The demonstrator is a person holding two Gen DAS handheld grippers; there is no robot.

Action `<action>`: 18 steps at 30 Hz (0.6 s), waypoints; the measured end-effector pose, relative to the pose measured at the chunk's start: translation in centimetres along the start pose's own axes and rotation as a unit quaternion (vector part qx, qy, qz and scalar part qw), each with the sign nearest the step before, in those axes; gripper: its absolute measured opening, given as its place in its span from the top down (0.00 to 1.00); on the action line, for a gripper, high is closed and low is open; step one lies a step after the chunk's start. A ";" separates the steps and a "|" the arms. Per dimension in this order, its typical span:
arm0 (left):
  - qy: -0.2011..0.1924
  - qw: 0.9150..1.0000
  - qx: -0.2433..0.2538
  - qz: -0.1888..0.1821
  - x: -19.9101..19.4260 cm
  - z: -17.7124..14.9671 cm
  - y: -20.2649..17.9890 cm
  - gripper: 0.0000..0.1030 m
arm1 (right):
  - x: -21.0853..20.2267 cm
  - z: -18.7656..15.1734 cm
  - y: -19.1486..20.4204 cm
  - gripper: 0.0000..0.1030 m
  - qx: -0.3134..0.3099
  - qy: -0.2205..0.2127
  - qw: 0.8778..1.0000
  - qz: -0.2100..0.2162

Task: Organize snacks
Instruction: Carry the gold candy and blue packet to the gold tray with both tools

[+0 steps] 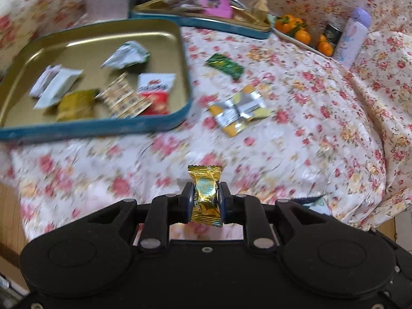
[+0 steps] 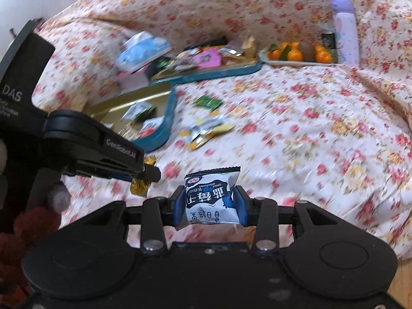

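My left gripper (image 1: 205, 195) is shut on a gold foil candy (image 1: 206, 193), held above the flowered cloth. In the right wrist view that left gripper (image 2: 148, 173) comes in from the left with the gold candy (image 2: 139, 186) sticking out below its tips. My right gripper (image 2: 209, 200) is shut on a white and blue snack packet (image 2: 211, 198). Ahead to the left lies a gold tin tray with a teal rim (image 1: 185, 77) holding several snack packets. On the cloth beside it lie a green packet (image 1: 224, 65) and a yellow and silver wrapper (image 1: 238, 109).
A second teal tin (image 1: 206, 23), heaped with snacks, stands at the back. Right of it sit a plate of oranges (image 1: 300, 32), a dark jar (image 1: 332, 32) and a lilac bottle (image 1: 351, 36). A tissue pack (image 2: 141, 50) rests at the back left. Wooden floor shows past the cloth's edges.
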State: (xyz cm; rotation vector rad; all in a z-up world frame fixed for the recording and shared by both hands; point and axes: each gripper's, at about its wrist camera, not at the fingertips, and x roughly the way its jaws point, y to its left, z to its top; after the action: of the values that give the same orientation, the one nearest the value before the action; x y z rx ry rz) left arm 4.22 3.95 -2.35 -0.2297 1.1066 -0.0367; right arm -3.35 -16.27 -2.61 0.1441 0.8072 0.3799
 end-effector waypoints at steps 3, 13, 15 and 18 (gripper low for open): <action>-0.005 1.000 -0.010 0.016 -0.5 -1.1 1.0 0.75 | -0.1 -0.9 1.0 0.59 -0.009 0.019 1.000 0.008; -0.013 0.997 -0.021 0.069 -1.6 -2.9 4.1 0.75 | 0.6 -2.3 3.8 0.59 -0.028 0.064 0.997 0.043; -0.018 0.997 -0.025 0.075 -1.9 -2.6 4.9 0.75 | 0.7 -2.0 4.3 0.59 -0.031 0.063 0.996 0.050; -0.028 0.996 -0.031 0.081 -2.4 -1.8 5.8 0.75 | 1.0 -0.8 5.2 0.59 -0.035 0.055 0.996 0.064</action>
State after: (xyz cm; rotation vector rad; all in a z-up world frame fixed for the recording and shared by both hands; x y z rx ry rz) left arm 1.10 9.70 -2.19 -0.1939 1.0685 0.1480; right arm -4.75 -11.12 -2.48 0.1109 0.8946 0.5407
